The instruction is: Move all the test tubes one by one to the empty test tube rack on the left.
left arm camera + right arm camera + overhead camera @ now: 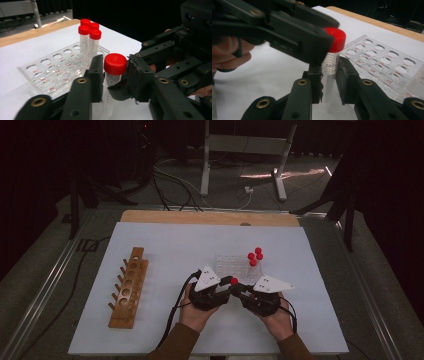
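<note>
**Both grippers on one capped tube, rack part-filled**

Fingers (96,72) of the left gripper (226,285) are closed at the red cap of the tube (112,82); the right gripper (239,289) clamps the tube's body lower down. It stands upright above the white mat (165,245), just near of the clear rack (231,265). Four capped tubes (255,256) already sit at the rack's far right. Cap apparently still on; unscrewing or racking remains. Wooden rack (127,287), left, holds nothing.
</note>
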